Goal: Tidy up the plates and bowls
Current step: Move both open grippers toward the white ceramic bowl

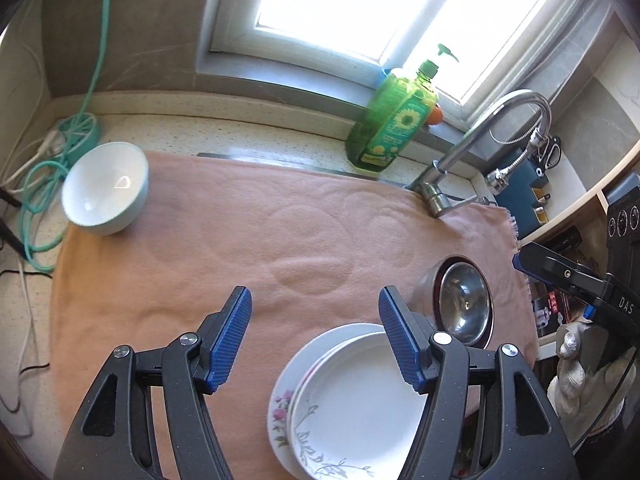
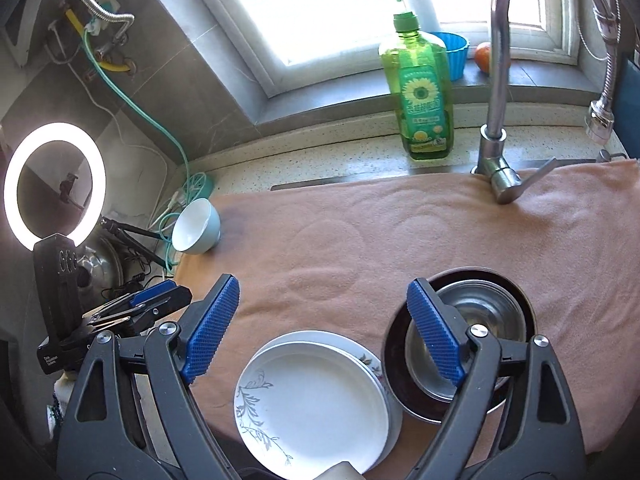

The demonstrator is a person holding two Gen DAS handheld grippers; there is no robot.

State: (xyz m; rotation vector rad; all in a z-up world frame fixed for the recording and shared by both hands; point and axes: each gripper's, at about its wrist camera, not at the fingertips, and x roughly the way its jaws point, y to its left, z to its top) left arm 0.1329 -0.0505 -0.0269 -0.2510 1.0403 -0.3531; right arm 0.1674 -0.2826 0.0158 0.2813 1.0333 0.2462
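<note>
A stack of white plates [image 1: 352, 392] with floral trim lies on the pink towel [image 1: 280, 220], near its front edge. To their right a steel bowl [image 1: 466, 304] sits nested inside a dark bowl [image 2: 400, 384]. A pale blue bowl [image 1: 106, 188] rests tilted at the towel's far left corner. My left gripper [image 1: 314, 294] hangs open above the towel, its right finger over the plates' rim, nothing between the pads. My right gripper [image 2: 323, 284] is open too, above the plates [image 2: 320, 400], its right finger in front of the steel bowl [image 2: 480, 312]. The pale blue bowl [image 2: 196, 226] is far off to its left.
A faucet [image 2: 498, 120] and a green dish soap bottle [image 2: 424, 92] stand behind the towel. A lit ring light [image 2: 54, 184] and a green hose [image 1: 44, 184] crowd the left side. A gloved hand [image 1: 580, 368] holds the other gripper at the right.
</note>
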